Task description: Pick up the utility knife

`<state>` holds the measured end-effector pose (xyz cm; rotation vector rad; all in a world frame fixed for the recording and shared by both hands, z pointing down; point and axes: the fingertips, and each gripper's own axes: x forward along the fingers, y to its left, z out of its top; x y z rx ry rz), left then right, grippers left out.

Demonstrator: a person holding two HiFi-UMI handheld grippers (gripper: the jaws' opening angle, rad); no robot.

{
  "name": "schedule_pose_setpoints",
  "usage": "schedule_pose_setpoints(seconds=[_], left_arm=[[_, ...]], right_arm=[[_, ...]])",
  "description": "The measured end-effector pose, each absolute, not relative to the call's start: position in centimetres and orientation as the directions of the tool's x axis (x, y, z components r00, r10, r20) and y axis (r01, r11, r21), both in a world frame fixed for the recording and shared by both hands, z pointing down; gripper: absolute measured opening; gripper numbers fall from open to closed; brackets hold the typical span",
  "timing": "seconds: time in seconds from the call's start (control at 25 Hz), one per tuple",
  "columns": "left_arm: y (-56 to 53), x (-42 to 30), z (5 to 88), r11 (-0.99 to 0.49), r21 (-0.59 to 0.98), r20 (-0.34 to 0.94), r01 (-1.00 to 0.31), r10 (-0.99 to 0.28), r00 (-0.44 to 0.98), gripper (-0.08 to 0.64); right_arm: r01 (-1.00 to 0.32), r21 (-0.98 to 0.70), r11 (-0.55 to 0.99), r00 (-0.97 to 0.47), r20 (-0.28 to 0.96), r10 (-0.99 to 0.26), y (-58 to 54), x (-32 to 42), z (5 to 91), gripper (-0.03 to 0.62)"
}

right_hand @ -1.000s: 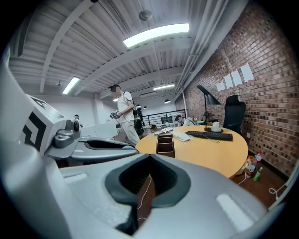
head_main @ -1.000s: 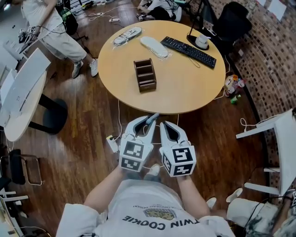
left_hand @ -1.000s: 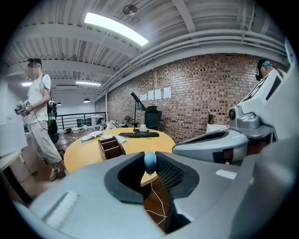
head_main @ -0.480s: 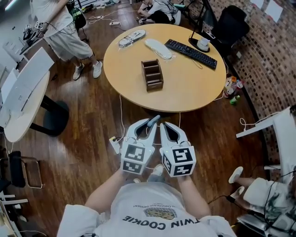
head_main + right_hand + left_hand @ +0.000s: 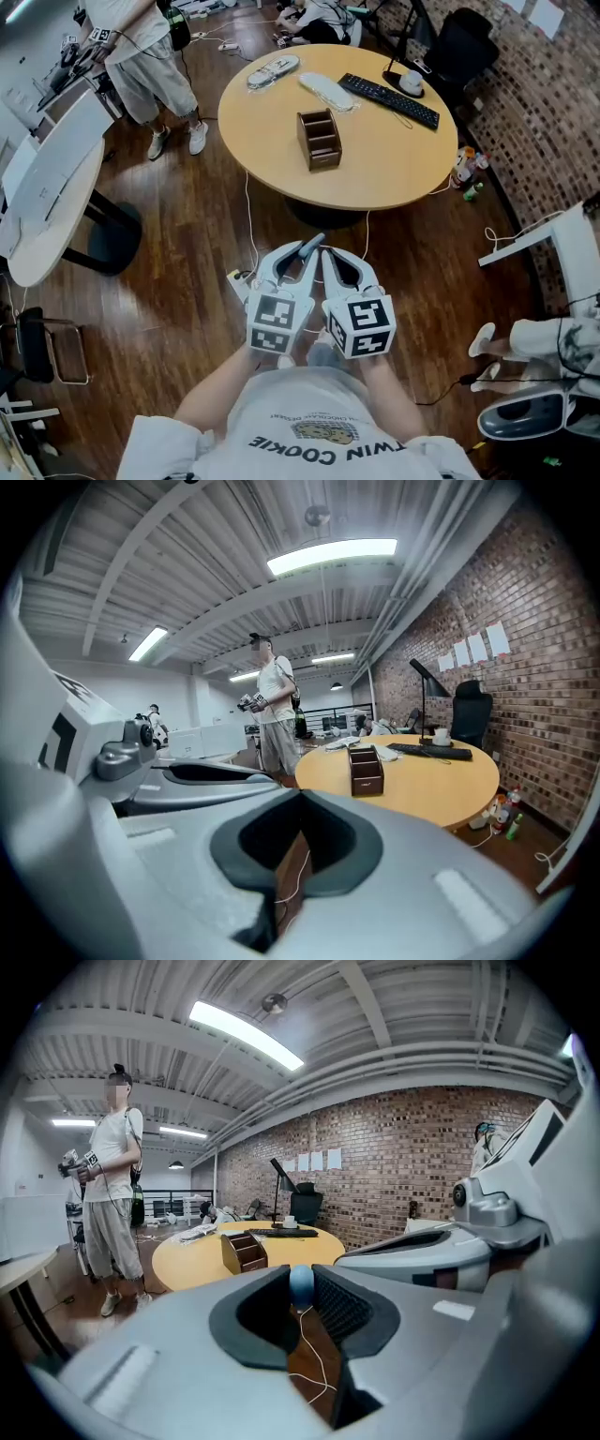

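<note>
My two grippers are held side by side over the wooden floor, well short of the round table (image 5: 384, 173). The left gripper (image 5: 302, 251) is shut on the utility knife (image 5: 310, 245), whose blue-grey end pokes out past its fingertips. In the left gripper view the knife (image 5: 301, 1282) shows as a blue rounded tip wedged between the dark pads of the left gripper (image 5: 302, 1290). The right gripper (image 5: 330, 258) is shut with nothing in it; in its own view the right gripper (image 5: 298, 803) has its pads meeting, with floor below.
On the table stand a brown wooden organizer (image 5: 320, 139), a black keyboard (image 5: 388, 100) and a lamp base (image 5: 409, 83). A person (image 5: 141, 56) stands at the far left by a white table (image 5: 47, 187). A power strip (image 5: 240, 281) with cables lies on the floor.
The table has drawn farther away and shifted up and right in the head view as I backed off. Both grippers keep the same pose, the knife still in the left.
</note>
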<state>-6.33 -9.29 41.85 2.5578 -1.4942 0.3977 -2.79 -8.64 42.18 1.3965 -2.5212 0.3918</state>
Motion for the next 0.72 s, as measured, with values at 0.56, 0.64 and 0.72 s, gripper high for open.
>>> schedule_pose_setpoints(seconds=[0.56,0.64,0.72], left_arm=[[-3.9,-8.0,42.1,-0.508,0.006,0.296,-0.861,-0.822,0.487,0.077],[-3.1,-8.2,42.1,-0.508,0.007,0.293,-0.861,-0.822,0.487,0.077],[-2.4,-8.4,42.1,-0.509,0.008,0.292,-0.861,-0.822,0.489,0.077]], right_arm=[[-0.872,-0.104,0.479,-0.484,0.337,-0.807,-2.8,-4.1,42.5,-0.002],[-0.872,-0.102,0.478,-0.483,0.336,-0.809,-2.0,-4.3,42.5,-0.002],[-0.873,-0.1,0.477,-0.481,0.335,-0.81,-1.3,-4.6,42.4,-0.002]])
